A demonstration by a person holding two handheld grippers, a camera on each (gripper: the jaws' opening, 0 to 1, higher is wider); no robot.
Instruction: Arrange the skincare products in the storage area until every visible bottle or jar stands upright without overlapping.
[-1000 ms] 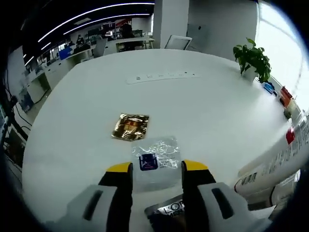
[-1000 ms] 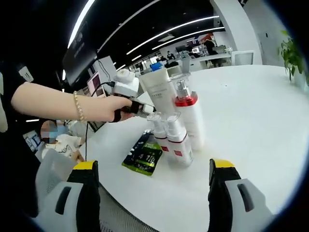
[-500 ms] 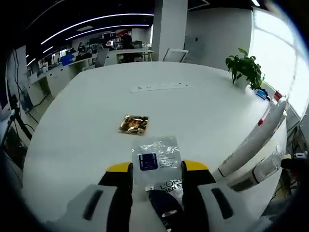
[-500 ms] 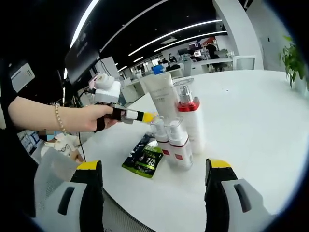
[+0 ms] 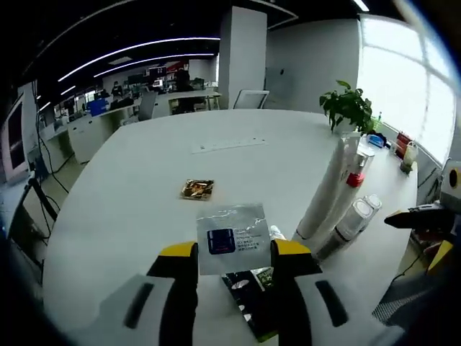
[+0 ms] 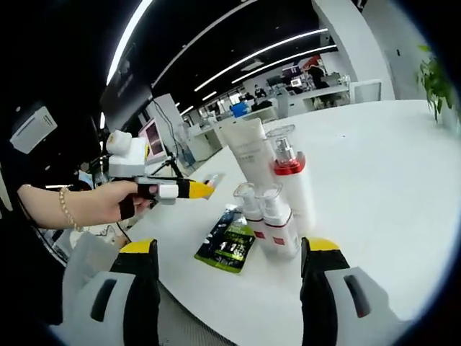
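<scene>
Left tool (image 5: 234, 254) pinches a clear sample sachet (image 5: 233, 238) with a dark blue label between its yellow-tipped jaws, held above the white tabletop (image 5: 144, 173). Under it lies a dark sachet (image 5: 252, 299) with green print. Just to the right stand a tall white tube (image 5: 324, 191), a red-collared pump bottle (image 5: 354, 176) and two small capped bottles (image 5: 358, 216), all upright and close together. Farther off, a gold sachet (image 5: 197, 189) lies flat. Right tool (image 6: 230, 259) hangs with jaws spread wide and nothing between them, facing the bottle cluster (image 6: 277, 194). Beyond sits a potted plant (image 5: 348, 107).
</scene>
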